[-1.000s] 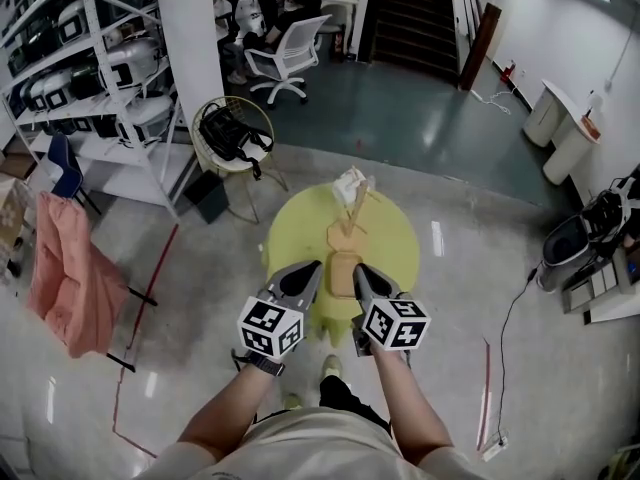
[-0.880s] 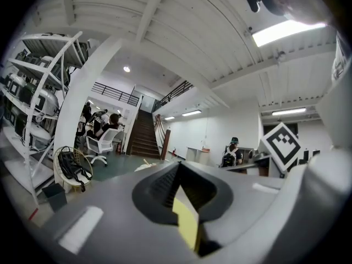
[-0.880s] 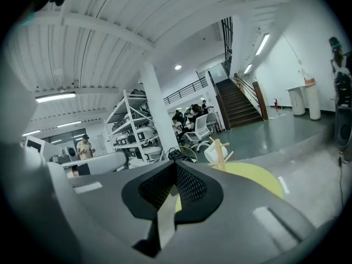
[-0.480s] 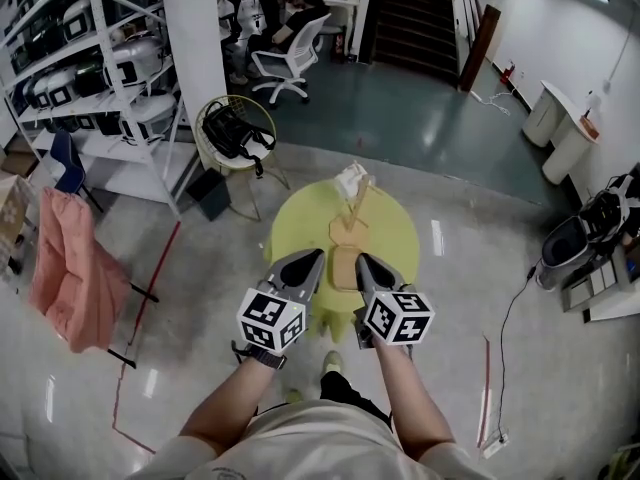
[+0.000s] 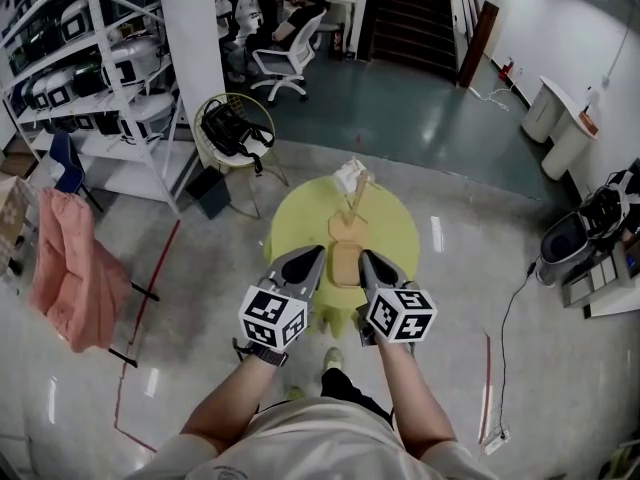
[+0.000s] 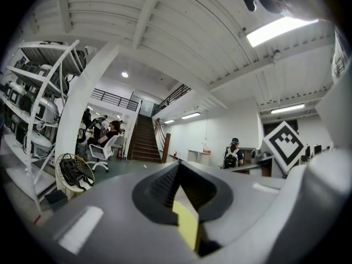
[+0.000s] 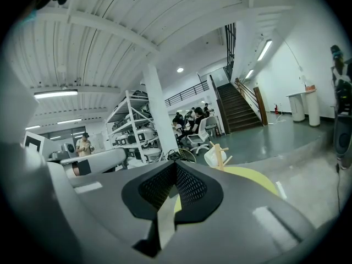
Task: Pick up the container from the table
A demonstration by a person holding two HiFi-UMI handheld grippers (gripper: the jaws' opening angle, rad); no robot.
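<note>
A tan rectangular container (image 5: 345, 265) lies on the near part of a round yellow table (image 5: 392, 230). Just beyond it stands a wooden peg stand (image 5: 350, 223) with a white object (image 5: 350, 178) at its far end. My left gripper (image 5: 313, 260) hovers just left of the container and my right gripper (image 5: 368, 261) just right of it, both above the table's near edge. In the left gripper view the left gripper (image 6: 179, 194) has its jaws together, with only a yellow sliver showing. The right gripper (image 7: 171, 188) is likewise shut on nothing, with the peg stand (image 7: 218, 154) ahead.
White shelving (image 5: 80, 68) with equipment stands at the far left. A round wire chair holding a black bag (image 5: 232, 133) sits left of the table. A pink cloth (image 5: 70, 268) hangs at the left. An office chair (image 5: 285, 63), stairs (image 5: 410, 18) and a floor cable (image 5: 510, 318) surround the table.
Both grippers have edged slightly forward and to the right over the table's near edge. Their jaws look the same, and the container has not moved.
</note>
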